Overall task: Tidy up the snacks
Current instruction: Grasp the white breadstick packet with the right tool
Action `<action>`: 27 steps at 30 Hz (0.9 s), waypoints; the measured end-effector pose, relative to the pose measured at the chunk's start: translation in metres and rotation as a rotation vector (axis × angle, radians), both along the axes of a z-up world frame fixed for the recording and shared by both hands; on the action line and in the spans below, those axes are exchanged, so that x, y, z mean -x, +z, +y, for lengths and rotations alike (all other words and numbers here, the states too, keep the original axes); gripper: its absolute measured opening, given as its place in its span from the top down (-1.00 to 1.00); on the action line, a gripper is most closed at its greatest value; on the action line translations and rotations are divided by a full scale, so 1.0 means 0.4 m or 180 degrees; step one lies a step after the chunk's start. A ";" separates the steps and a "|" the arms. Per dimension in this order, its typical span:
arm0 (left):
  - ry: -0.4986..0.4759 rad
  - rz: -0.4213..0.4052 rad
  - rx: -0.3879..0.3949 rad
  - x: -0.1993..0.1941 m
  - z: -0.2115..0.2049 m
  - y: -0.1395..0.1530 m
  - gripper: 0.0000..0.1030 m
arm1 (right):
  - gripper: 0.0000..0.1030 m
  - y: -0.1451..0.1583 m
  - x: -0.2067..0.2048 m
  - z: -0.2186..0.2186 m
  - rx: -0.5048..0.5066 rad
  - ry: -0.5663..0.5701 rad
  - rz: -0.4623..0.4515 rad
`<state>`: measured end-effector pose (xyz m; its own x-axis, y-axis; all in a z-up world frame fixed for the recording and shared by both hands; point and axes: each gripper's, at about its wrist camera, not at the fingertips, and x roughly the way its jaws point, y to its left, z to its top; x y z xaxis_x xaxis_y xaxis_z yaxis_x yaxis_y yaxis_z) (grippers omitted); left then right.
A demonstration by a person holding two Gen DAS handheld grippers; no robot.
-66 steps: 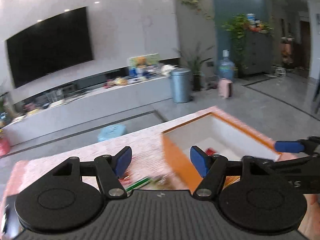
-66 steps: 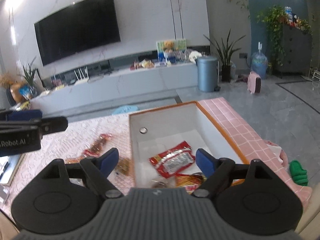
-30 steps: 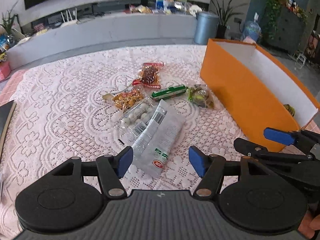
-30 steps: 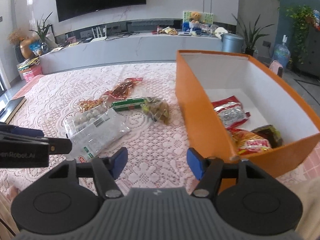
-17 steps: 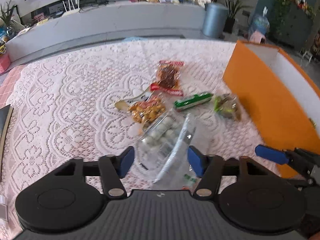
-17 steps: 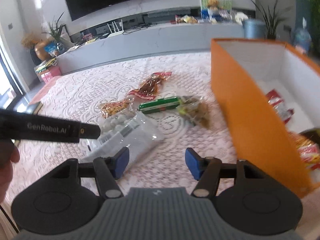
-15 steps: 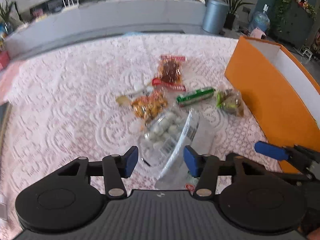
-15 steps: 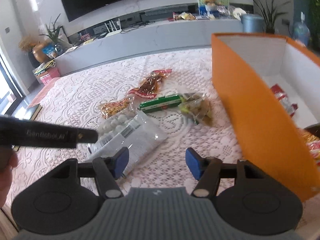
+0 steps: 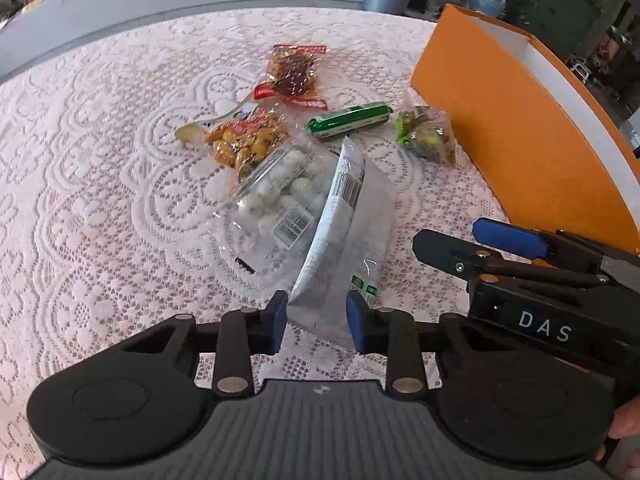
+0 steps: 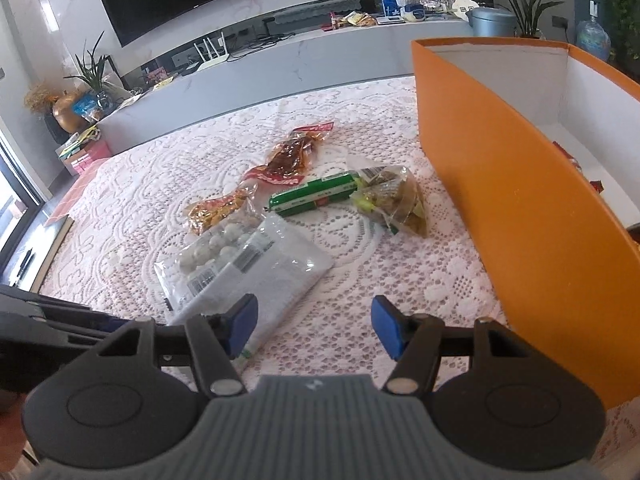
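Note:
My left gripper (image 9: 316, 326) is closing on the near end of a white plastic snack bag (image 9: 348, 224); its blue pads touch the bag's sides. The bag also lies in the right wrist view (image 10: 264, 272). A clear pack of white balls (image 9: 280, 196) lies beside it. Beyond lie a yellow snack pack (image 9: 244, 142), a red-edged meat pack (image 9: 294, 74), a green sausage stick (image 9: 348, 120) and a green-yellow packet (image 9: 430, 140). The orange box (image 10: 520, 200) stands at the right. My right gripper (image 10: 314, 324) is open and empty above the cloth.
A white lace cloth (image 9: 100, 184) covers the table. The right gripper's body (image 9: 540, 280) sits close to the right of my left gripper. Behind the table are a grey TV bench (image 10: 280, 60), a bin (image 10: 490, 20) and plants.
My left gripper came down from looking at the room to the table, moved onto the white bag and its jaws narrowed around it. My right gripper swung left from over the box.

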<state>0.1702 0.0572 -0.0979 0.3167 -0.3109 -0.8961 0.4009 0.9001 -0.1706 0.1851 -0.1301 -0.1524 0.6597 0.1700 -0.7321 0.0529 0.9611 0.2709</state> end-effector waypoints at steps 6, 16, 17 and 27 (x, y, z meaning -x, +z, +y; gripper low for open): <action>-0.0112 0.0082 0.0361 0.008 0.009 0.016 0.44 | -0.21 0.005 0.008 -0.025 -0.0196 -0.0074 0.0036; -0.0559 0.0122 0.0523 0.057 -0.046 0.025 0.48 | -0.20 0.016 0.013 -0.042 -0.0560 -0.0058 0.0059; -0.0554 0.0132 0.0529 0.056 -0.046 0.025 0.48 | -0.18 0.010 0.008 -0.038 -0.0581 -0.0043 0.0095; -0.0443 0.0164 0.0547 0.049 -0.026 0.033 0.26 | 0.62 -0.044 -0.027 -0.034 -0.0755 -0.0058 0.0354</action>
